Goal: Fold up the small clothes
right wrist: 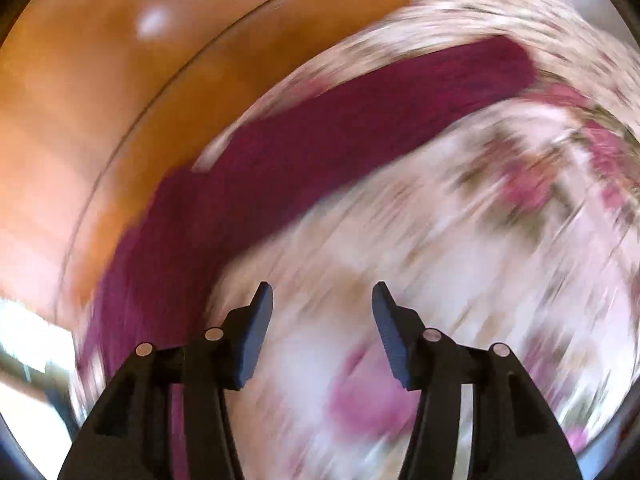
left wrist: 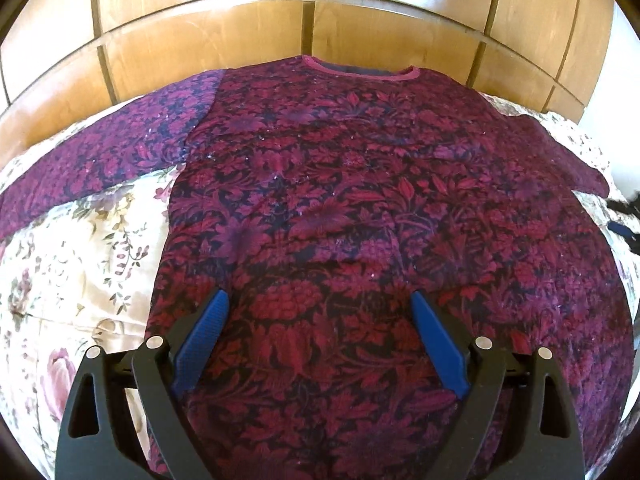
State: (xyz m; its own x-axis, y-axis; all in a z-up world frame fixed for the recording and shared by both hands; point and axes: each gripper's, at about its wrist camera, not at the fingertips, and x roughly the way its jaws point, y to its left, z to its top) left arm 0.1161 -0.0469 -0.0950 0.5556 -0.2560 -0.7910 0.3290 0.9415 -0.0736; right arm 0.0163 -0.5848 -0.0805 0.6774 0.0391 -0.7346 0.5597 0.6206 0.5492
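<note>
A dark red and purple floral long-sleeved top (left wrist: 360, 216) lies spread flat on a flowered bedspread (left wrist: 80, 264), neckline (left wrist: 356, 70) toward the headboard, sleeves (left wrist: 104, 160) out to both sides. My left gripper (left wrist: 320, 300) is open and empty, hovering over the lower middle of the top. In the blurred right wrist view, my right gripper (right wrist: 322, 292) is open and empty above the bedspread (right wrist: 460, 260). One sleeve (right wrist: 360, 120) of the top runs across ahead of it, apart from the fingers.
A wooden panelled headboard (left wrist: 280, 32) stands behind the bed and shows in the right wrist view (right wrist: 100, 100) too. A dark object (left wrist: 626, 216) lies at the right edge of the bed.
</note>
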